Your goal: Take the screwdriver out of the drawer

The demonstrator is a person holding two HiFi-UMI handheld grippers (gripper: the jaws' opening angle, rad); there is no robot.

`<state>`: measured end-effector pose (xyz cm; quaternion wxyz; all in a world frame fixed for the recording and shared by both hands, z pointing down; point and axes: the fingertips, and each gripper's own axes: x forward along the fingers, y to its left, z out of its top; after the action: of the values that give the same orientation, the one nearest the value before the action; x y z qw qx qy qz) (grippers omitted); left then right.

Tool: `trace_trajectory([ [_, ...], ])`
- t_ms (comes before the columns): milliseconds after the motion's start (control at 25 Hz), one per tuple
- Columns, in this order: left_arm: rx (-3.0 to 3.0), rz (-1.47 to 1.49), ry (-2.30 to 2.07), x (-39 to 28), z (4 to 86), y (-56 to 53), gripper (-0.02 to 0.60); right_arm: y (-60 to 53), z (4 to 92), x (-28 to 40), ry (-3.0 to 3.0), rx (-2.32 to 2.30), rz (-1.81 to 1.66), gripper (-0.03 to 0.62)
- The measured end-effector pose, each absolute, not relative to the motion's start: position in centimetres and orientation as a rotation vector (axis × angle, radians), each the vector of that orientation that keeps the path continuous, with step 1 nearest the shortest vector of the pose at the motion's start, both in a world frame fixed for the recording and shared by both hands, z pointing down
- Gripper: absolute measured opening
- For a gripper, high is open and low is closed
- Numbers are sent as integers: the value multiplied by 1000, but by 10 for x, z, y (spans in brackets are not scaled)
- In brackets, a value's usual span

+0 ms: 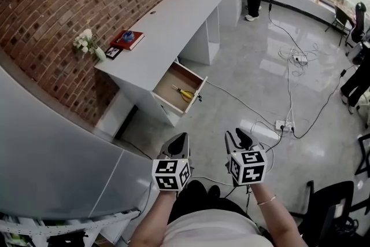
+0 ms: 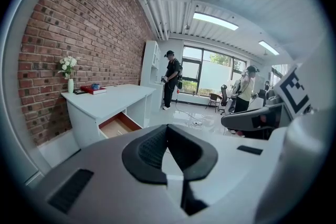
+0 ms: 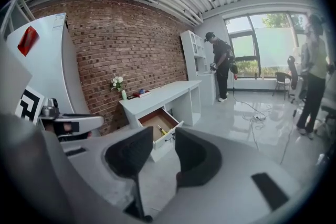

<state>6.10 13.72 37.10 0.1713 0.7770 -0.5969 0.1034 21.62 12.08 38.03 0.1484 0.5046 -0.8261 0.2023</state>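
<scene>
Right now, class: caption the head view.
Left gripper and right gripper, both empty, face the open drawer holding the screwdriver.

The screwdriver (image 1: 185, 93) lies in the drawer (image 1: 169, 84) of the desk (image 1: 167, 26) against the wall (image 1: 69, 3).

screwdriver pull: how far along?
Done: the drawer stands open, with the screwdriver lying inside. In hand: nothing; the right gripper is open and empty, the left gripper shut on nothing, both well short of the desk. Left: approach, grip the screwdriver, lift it out.
</scene>
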Motion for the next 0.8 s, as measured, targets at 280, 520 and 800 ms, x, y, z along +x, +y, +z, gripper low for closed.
trace_trajectory([
  [280,2198,315,-1686,64,378,136,-8,119,388,224,-2346,1467,586,118],
  [520,2194,331,-1677,59,384,119,-8,99,394,222,-2327,1490,620,118],
  [800,2185,338,-1664,45,392,73,-8,57,401,210,-2309,1503,654,118],
])
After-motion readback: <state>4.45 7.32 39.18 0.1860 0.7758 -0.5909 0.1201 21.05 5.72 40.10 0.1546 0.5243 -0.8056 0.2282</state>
